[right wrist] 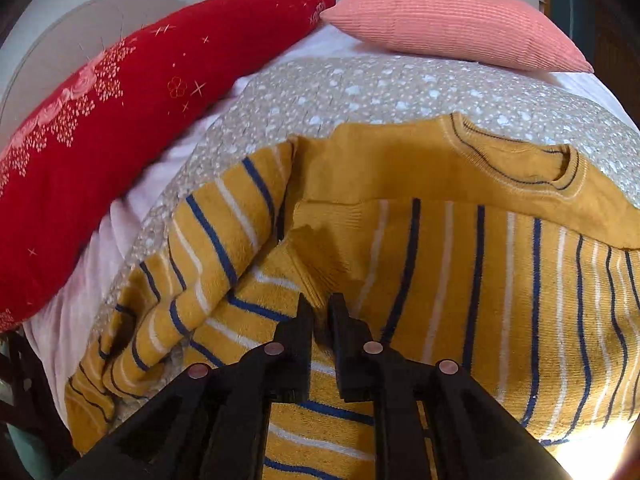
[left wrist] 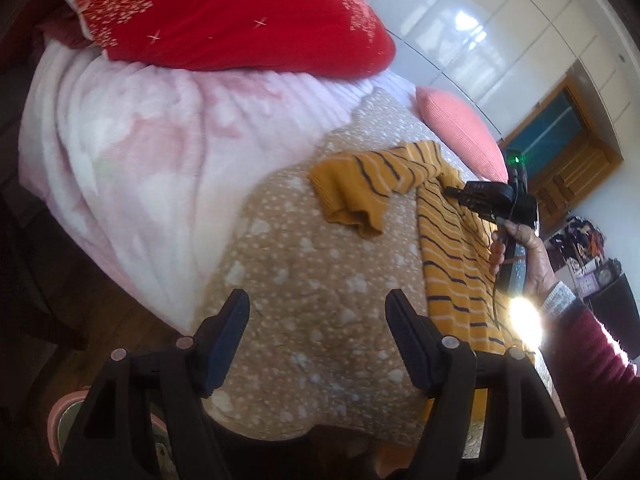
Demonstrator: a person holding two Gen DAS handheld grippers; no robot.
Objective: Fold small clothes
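Striped sweater (right wrist: pixel 460 280) beneath barely parted right claw (right wrist: pixel 320 308)

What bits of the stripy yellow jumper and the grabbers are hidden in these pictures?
- Mustard-yellow striped knit sweater: its bottom hem is cut off by the lower edge of the right wrist view and washed out by sun glare.
- Same sweater, left wrist view: the far sleeve is hidden behind the black right gripper and the hand.
- Right gripper: whether its nearly closed tips pinch any cloth is unclear.
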